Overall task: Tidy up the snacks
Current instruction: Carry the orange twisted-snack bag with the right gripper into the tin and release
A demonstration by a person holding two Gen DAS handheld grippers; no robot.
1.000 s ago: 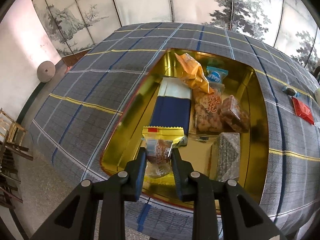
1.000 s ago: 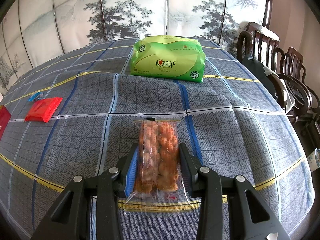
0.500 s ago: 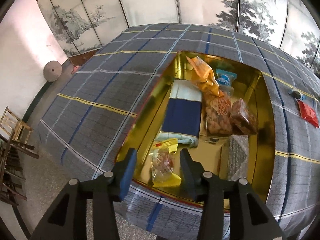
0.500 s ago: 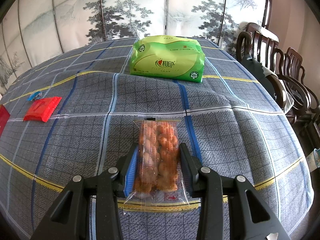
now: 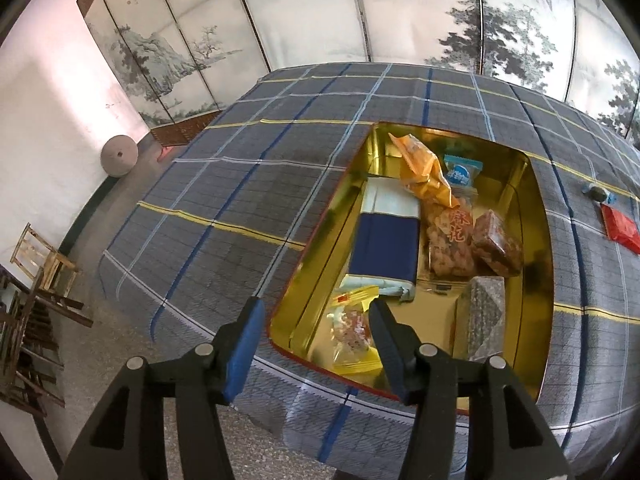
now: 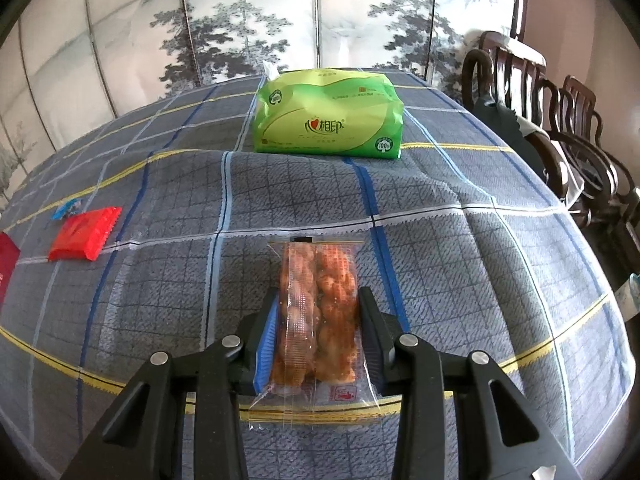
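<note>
A gold tin point(image 5: 541, 216) on the checked tablecloth holds several snacks: a blue and white pack point(image 5: 386, 246), an orange bag point(image 5: 422, 172), a twist-snack bag point(image 5: 450, 240) and a grey block point(image 5: 482, 316). A small yellow-edged clear packet point(image 5: 352, 330) lies in the tin's near corner. My left gripper point(image 5: 316, 320) is open and empty above the tin's near rim. My right gripper point(image 6: 318, 320) is shut on a clear bag of fried dough twists point(image 6: 318, 312) lying on the cloth.
A green tissue pack point(image 6: 328, 118) stands at the far side of the table. A red packet point(image 6: 86, 234) and a small blue-wrapped candy point(image 6: 68, 208) lie at the left; they also show beside the tin: the packet point(image 5: 620, 228), the candy point(image 5: 598, 193). Wooden chairs point(image 6: 560, 120) stand at the right.
My left gripper opened and let the small yellow-edged packet drop into the tin, then pulled back and up. My right gripper kept its hold on the twist bag and barely moved.
</note>
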